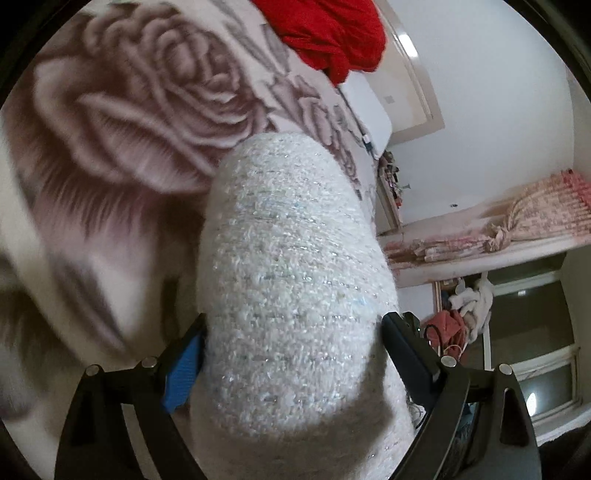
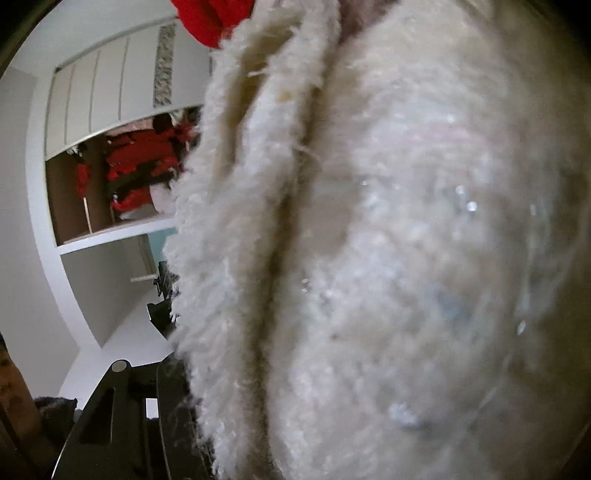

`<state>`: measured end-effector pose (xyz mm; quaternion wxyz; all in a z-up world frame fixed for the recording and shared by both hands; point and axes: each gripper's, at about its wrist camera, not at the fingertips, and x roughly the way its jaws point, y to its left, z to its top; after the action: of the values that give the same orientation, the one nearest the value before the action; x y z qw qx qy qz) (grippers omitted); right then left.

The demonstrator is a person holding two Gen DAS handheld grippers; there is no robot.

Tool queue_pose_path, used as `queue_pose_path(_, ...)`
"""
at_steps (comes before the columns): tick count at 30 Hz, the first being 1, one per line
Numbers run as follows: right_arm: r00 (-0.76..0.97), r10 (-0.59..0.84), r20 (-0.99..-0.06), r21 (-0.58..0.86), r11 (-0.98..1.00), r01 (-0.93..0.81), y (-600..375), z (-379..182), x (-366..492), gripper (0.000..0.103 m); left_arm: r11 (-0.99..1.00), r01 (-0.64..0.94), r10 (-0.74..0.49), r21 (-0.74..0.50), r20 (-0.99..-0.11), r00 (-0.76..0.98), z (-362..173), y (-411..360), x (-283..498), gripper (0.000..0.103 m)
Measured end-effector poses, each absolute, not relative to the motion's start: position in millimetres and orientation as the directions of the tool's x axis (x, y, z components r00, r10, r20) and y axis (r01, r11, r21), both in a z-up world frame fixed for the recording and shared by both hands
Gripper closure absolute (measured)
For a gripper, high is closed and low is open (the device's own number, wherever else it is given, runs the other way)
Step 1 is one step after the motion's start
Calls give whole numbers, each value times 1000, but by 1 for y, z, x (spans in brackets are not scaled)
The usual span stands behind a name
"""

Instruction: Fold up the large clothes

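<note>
**knitfan:** Two claws, one garment. The left claw [image 1: 291, 354] is clenched on a thick roll of the white fuzzy sweater [image 1: 291, 266], blue pad [image 1: 183, 373] on one side and the dark finger on the other, with the fabric bulging up between them. The sweater hangs in front of the rose-print blanket [image 1: 122, 122], and the red cloth [image 1: 332, 33] sits well beyond it at the far end of that blanket.

**foldbot22:** What about the right claw [image 2: 236, 417]? I only see one black finger, just left of the sweater [image 2: 369, 258]. The rest is buried in fluff.

**knitfan:** Same here. The sweater fills almost that whole view and is pressed right up against the lens, so I can't tell whether that claw is gripping or loose. I'd guess it has a hold, but that's only a guess.

**foldbot22:** So what goes wrong from here?

**knitfan:** Mostly the bunching. The left claw has a fat wad instead of a clean edge, so laying the sweater back on the blanket probably gives a lumpy fold. Loose, shaggy knit also snags, and I can already see fibres trailing beside the right claw's finger.

**foldbot22:** And the right side is basically blind.

**knitfan:** Yep. If its grip is shallow, the weight of the sweater could pull it free and the whole thing would swing off the left claw. Worth spreading the two apart before lowering.
</note>
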<state>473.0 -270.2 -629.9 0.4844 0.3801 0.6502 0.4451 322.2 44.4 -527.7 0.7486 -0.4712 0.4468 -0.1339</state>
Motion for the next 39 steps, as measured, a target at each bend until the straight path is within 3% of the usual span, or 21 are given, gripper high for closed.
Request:
queue_pose_path(6,-151,940,-307,949,313,17,-257,-599,520,39,539,-130,-656,-832,-511,555,-508,59,387,12)
queue_pose_path(11,-81,924,-374,927,369,-70,-240,-579,591,39,551,-45,-680,-833,-480,554,-504,74,479,12)
queue_pose_path(18,26,905,-425,899,425,-108,-232,-592,700,39,561,32,-713,-827,-464,526,-536,75,613,12)
queue_pose_path(21,38,886,-463,880,464,-96,-246,-619,745,39,602,28,-709,-798,-518,478,-573,69,648,12)
queue_pose_path(23,22,850,-527,848,527,-59,-257,-649,768,39,673,18,-681,-739,-610,406,-606,59,657,12)
queue_pose_path(25,-10,813,-582,812,581,-43,-265,-668,789,37,666,48,-703,-744,-605,374,-619,53,651,11)
queue_pose_path(30,-18,751,-660,751,659,-40,-277,-676,777,24,743,95,-646,-662,-673,362,-596,35,628,11)
queue_pose_path(33,49,636,-770,637,771,-2,-292,-646,767,22,837,89,-530,-541,-758,380,-569,24,615,11)
queue_pose_path(37,176,291,-940,293,956,-15,-262,-601,710,19,947,71,-309,-313,-826,472,-527,6,588,11)
queue_pose_path(39,214,145,-966,145,989,-14,-234,-579,690,19,975,54,-216,-217,-848,483,-512,-6,573,11)
